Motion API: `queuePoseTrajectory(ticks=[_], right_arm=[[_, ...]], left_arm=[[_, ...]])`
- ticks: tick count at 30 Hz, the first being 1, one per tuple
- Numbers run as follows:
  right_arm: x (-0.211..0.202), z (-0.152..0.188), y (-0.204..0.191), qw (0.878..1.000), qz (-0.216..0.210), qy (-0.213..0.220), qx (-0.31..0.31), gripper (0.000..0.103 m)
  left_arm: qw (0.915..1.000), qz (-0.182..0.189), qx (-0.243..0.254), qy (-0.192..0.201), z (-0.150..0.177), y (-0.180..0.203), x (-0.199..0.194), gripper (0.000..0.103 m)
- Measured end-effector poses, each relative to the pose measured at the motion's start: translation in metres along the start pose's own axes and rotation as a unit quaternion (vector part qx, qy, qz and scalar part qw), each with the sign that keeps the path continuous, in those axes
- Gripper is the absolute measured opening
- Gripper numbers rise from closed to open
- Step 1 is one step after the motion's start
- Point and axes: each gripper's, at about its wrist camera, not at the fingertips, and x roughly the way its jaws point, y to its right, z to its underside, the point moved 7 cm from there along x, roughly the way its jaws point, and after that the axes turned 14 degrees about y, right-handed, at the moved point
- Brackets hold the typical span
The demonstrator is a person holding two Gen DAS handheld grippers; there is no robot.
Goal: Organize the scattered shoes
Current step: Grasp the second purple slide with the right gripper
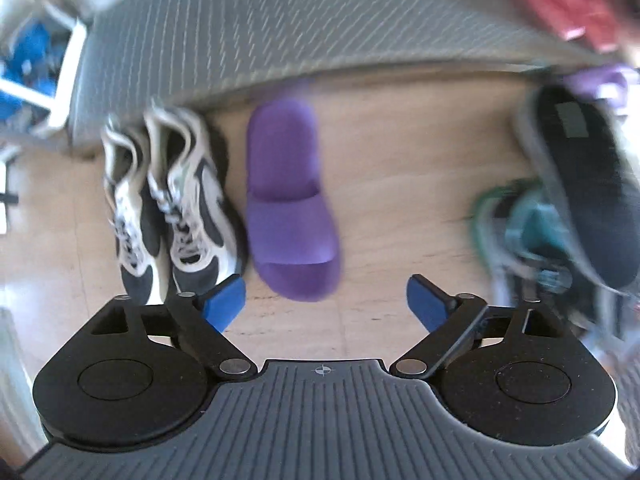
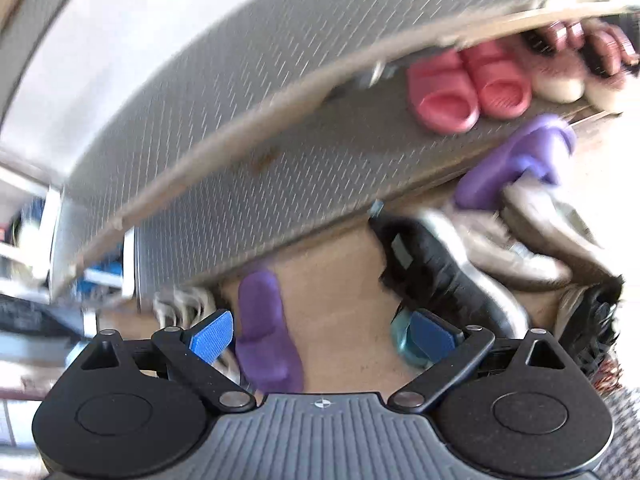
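- The left gripper (image 1: 326, 304) hangs over the wooden floor (image 1: 400, 184), its blue fingers (image 1: 224, 302) spread wide with nothing between them.
- Straight beyond those fingers lies the purple slide (image 1: 290, 200), flat on its sole, toe toward the gripper, heel toward the grey shoe rack (image 1: 240, 32).
- Just beside the slide, on its left, a pair of white-and-black sneakers (image 1: 176, 208) sits side by side, same heading. That reads as a row being built along the rack's foot, the slide placed as the next shoe in it.
- On the slide's right, well apart, a black sneaker (image 1: 584, 184) and a teal one (image 1: 532, 224) lie tangled: still unsorted, by the look of it.
- The right gripper (image 2: 324, 336) also stands open and empty, angled down at the same floor strip.
- Its view catches the slide's likely partner, a second purple slide (image 2: 516, 160), tipped on the heap right of the first; a sensible next pick.
- Pink slides (image 2: 464, 88) sit paired on the rack shelf above.
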Motion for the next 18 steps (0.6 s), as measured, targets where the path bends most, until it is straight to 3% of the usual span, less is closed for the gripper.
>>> queuePoseTrajectory(ticks=[4, 7, 10, 11, 13, 15, 18], right_arm=[[-0.015, -0.026, 0.036, 0.998, 0.044, 0.049, 0.002, 0.097], [-0.020, -0.040, 0.064, 0.993, 0.083, 0.080, -0.005, 0.096], [-0.015, -0.053, 0.094, 0.984, 0.131, 0.115, -0.034, 0.090], [-0.010, -0.054, 0.101, 0.982, 0.141, 0.120, -0.046, 0.087], [0.015, -0.057, 0.120, 0.974, 0.168, 0.113, -0.098, 0.067], [0.043, -0.058, 0.136, 0.969, 0.178, 0.098, -0.143, 0.057], [0.085, -0.064, 0.161, 0.961, 0.200, 0.071, -0.179, 0.056]], left_arm=[[0.9971, 0.046, -0.025, 0.056, 0.005, 0.021, -0.030, 0.102], [0.9982, 0.046, -0.034, 0.020, 0.018, 0.032, -0.005, 0.097], [0.9993, 0.024, 0.020, -0.020, 0.018, 0.048, 0.032, 0.095], [0.9992, 0.020, 0.029, -0.016, 0.015, 0.050, 0.035, 0.095], [0.9987, 0.010, 0.049, -0.005, 0.009, 0.054, 0.040, 0.096], [0.9980, 0.004, 0.062, -0.003, 0.002, 0.054, 0.046, 0.096], [0.9978, 0.009, 0.066, -0.009, 0.003, 0.053, 0.050, 0.096]])
